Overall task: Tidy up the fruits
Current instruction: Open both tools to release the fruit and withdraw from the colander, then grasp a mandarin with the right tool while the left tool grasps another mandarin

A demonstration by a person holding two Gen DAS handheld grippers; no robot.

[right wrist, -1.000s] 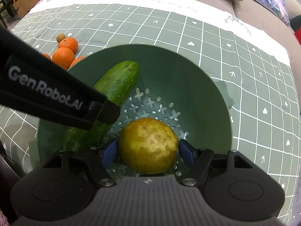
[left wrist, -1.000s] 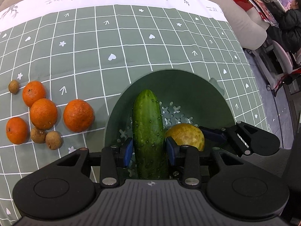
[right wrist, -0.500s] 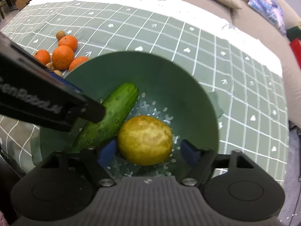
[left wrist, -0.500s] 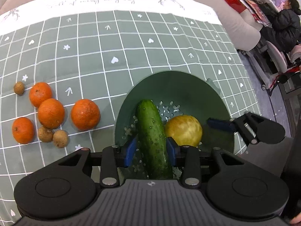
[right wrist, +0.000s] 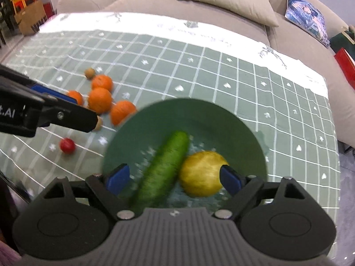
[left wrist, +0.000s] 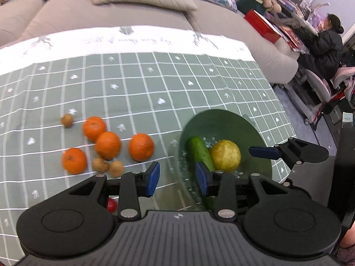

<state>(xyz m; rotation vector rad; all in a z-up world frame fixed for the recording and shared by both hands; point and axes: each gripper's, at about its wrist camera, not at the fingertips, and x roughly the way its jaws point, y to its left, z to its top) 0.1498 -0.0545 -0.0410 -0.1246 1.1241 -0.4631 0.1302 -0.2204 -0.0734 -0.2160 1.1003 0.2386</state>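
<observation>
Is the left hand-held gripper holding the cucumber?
No, the left hand-held gripper is open and empty; the cucumber lies in the green bowl.

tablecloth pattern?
Sage-green tablecloth with a white grid, small white hearts and arrows, and a white border with script; clearest in the left wrist view.
</observation>
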